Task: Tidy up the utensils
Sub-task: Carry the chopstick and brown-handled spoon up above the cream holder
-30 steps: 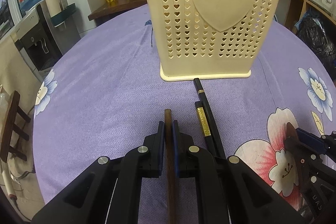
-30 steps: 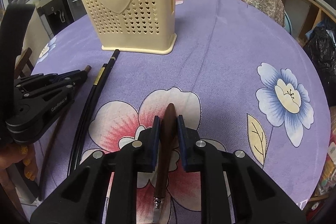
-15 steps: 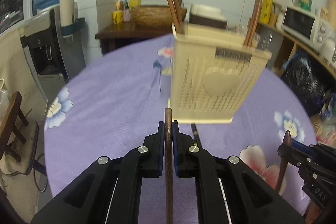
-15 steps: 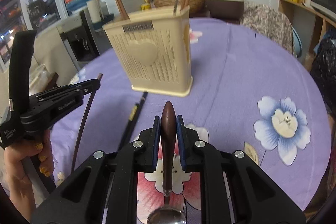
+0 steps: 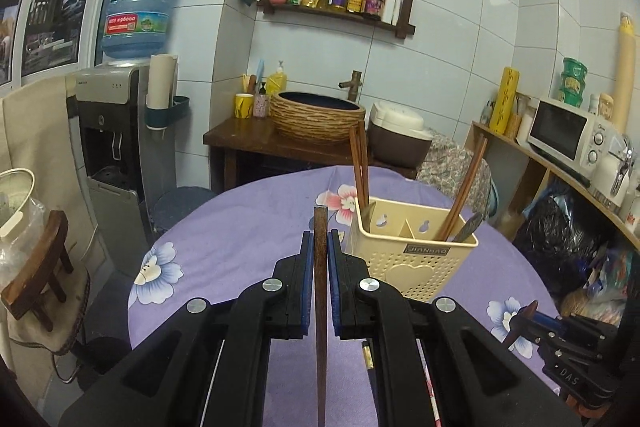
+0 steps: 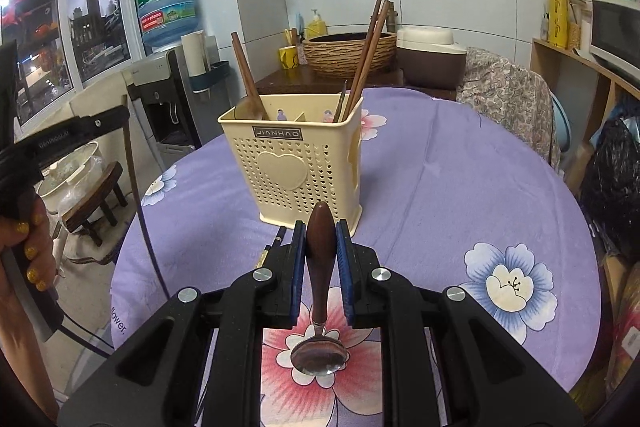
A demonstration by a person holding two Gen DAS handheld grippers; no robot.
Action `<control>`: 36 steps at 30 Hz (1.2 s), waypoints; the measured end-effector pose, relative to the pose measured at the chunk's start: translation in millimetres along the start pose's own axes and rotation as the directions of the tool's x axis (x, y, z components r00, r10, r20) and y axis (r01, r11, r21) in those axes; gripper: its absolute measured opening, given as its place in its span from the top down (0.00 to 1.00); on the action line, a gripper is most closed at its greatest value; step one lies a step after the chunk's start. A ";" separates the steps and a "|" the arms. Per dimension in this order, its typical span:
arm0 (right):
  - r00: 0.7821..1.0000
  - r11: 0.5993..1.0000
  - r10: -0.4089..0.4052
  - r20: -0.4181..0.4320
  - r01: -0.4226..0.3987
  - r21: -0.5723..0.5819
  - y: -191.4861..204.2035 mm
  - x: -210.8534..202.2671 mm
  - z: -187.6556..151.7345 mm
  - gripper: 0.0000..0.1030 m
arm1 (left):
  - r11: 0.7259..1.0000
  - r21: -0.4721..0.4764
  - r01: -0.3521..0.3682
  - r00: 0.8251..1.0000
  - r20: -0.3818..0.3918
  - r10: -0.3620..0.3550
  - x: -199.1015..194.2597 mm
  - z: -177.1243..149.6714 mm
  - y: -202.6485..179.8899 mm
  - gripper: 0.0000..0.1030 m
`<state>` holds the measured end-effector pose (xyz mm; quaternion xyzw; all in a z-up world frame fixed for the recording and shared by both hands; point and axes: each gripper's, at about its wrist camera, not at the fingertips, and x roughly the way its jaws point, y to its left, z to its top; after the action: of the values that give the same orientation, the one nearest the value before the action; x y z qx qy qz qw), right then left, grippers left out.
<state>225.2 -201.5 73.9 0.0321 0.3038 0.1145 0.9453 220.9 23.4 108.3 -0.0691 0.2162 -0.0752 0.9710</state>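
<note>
A cream perforated utensil holder (image 5: pixel 412 259) (image 6: pixel 300 163) stands on the purple flowered table (image 5: pixel 248 223) and holds several brown chopsticks (image 5: pixel 360 167) and a wooden spoon (image 6: pixel 246 75). My left gripper (image 5: pixel 320 247) is shut on a brown chopstick (image 5: pixel 320 291), held high above the table, left of the holder. My right gripper (image 6: pixel 321 251) is shut on the brown handle of a metal spoon (image 6: pixel 320 351), bowl hanging down, in front of the holder. Black chopsticks (image 6: pixel 276 239) lie on the table under it.
A water dispenser (image 5: pixel 116 131) and a wooden stool (image 5: pixel 36 267) stand left of the table. A side table with a woven basin (image 5: pixel 316 115) and a rice cooker (image 5: pixel 400 135) is behind. A shelf with a microwave (image 5: pixel 568 135) is at right.
Both grippers have risen well above the table with the chopstick and spoon in them. The holder now shows from above, with its open top in view.
</note>
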 end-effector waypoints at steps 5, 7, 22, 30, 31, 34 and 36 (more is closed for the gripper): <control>1.000 1.000 -0.003 0.003 0.003 -0.005 1.8 0.6 -1.6 0.84 | 1.000 0.002 0.000 1.000 0.009 0.000 -2.0 -1.8 0.6 0.92; 1.000 1.000 -0.003 0.002 0.003 -0.005 1.8 1.5 -1.1 0.84 | 1.000 0.006 -0.003 1.000 0.004 0.003 -0.3 -2.4 1.2 0.92; 1.000 1.000 -0.003 0.031 0.003 -0.008 6.7 -2.2 -0.1 0.84 | 1.000 -0.002 0.005 1.000 0.012 -0.005 -3.8 5.2 7.1 0.92; 0.999 1.000 0.001 0.042 0.000 -0.016 7.1 -4.1 5.2 0.84 | 1.000 0.007 0.013 1.000 0.017 -0.013 -5.5 9.8 5.5 0.92; 0.999 1.000 0.003 0.045 -0.002 -0.018 7.7 -4.9 6.6 0.84 | 1.000 0.010 0.017 1.000 0.019 -0.017 -6.1 11.6 4.7 0.92; 0.999 1.000 0.016 0.048 -0.014 -0.023 9.0 -7.0 13.3 0.84 | 0.999 0.017 0.038 0.999 0.019 -0.039 -7.9 20.0 1.6 0.92; 0.998 0.999 0.038 0.048 -0.037 -0.022 9.0 -9.1 21.3 0.84 | 0.998 0.020 0.060 0.998 0.023 -0.061 -9.9 28.5 -1.0 0.92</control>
<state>228.7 -194.7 97.5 0.0306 0.2789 0.1347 0.9503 224.1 27.0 138.1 -0.0672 0.2017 -0.1059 0.9714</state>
